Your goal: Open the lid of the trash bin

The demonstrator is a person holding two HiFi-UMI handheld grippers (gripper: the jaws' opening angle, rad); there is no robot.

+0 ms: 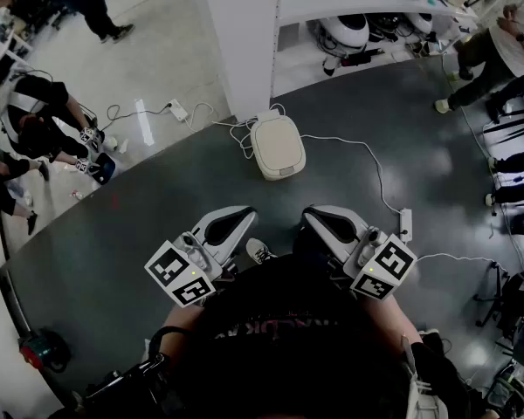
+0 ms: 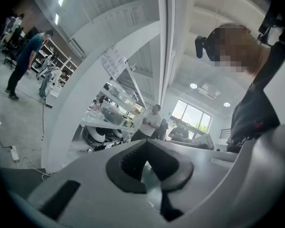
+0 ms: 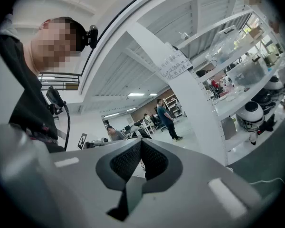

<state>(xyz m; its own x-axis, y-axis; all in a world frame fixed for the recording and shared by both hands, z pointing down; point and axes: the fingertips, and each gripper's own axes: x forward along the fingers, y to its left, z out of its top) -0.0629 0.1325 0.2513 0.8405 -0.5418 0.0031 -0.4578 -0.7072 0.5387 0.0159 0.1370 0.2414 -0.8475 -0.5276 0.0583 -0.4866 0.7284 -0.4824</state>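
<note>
We held the left gripper [image 2: 146,145] and the right gripper [image 3: 140,145] side by side in front of us, both pointing level. The jaws of each one were pressed together at the tips, with nothing between them (so neither one had hold of anything). The white trash bin [image 1: 277,147] stood on the dark floor [image 1: 157,208] ahead of the grippers. It was well apart from them and about midway between the two. Its lid [image 1: 276,140] was down flat. A white pillar [image 1: 236,33] stood just past the bin, farther from the grippers. A thin white cord [image 1: 371,166] ran along the floor from beside the bin to a power strip [image 1: 406,223] off the right gripper's outer side.
</note>
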